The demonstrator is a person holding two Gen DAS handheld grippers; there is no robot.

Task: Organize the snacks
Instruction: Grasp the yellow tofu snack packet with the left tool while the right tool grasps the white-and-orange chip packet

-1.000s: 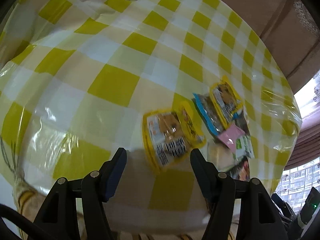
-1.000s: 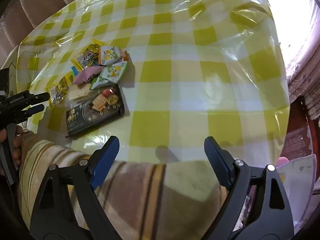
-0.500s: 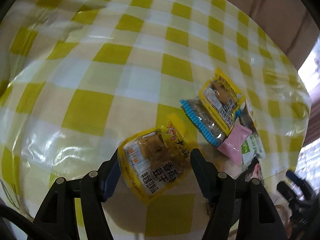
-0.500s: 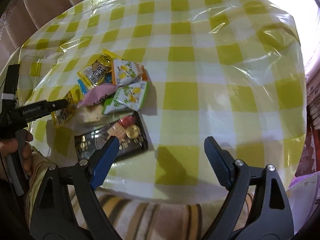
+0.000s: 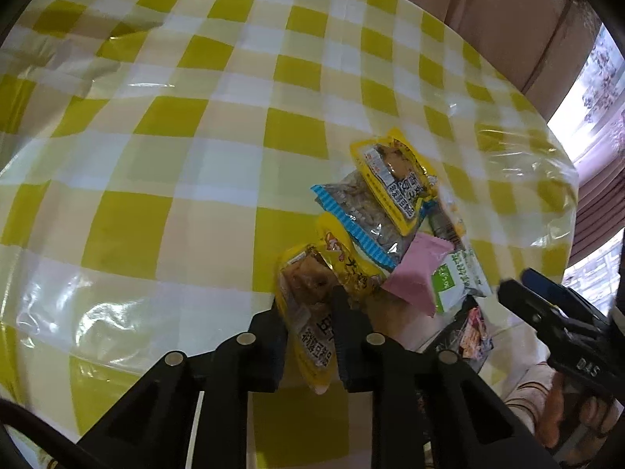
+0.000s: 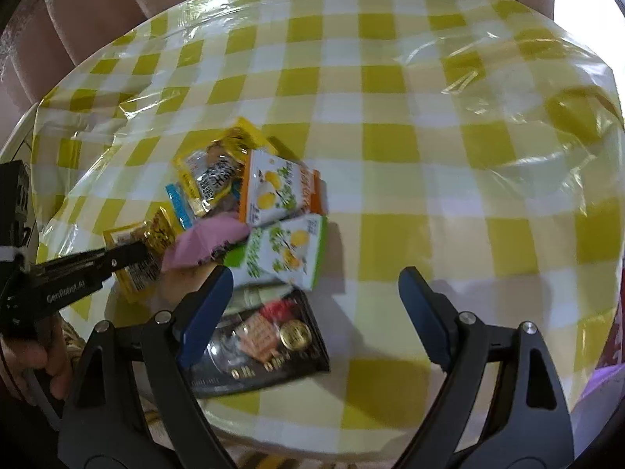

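A heap of snack packets lies near the table's front edge. My left gripper (image 5: 310, 305) is shut on a yellow tofu packet (image 5: 312, 293) at the heap's near end; it shows from the side in the right wrist view (image 6: 136, 252). Beyond it lie a blue-edged packet (image 5: 359, 215), a second yellow packet (image 5: 394, 179), a pink packet (image 5: 414, 273) and a green-and-white packet (image 5: 457, 277). My right gripper (image 6: 316, 297) is open and empty above a black biscuit packet (image 6: 269, 344), near two lemon packets (image 6: 281, 250).
The round table (image 6: 390, 117) has a yellow-and-white checked cloth under shiny clear plastic. Brown cushioned seating (image 6: 97, 8) stands behind it. A window (image 5: 593, 78) is at the right. The right gripper also shows in the left wrist view (image 5: 554, 320).
My left gripper has closed on the yellow tofu packet, which lay between its open fingers before. My right gripper has moved forward over the black packet, still open.
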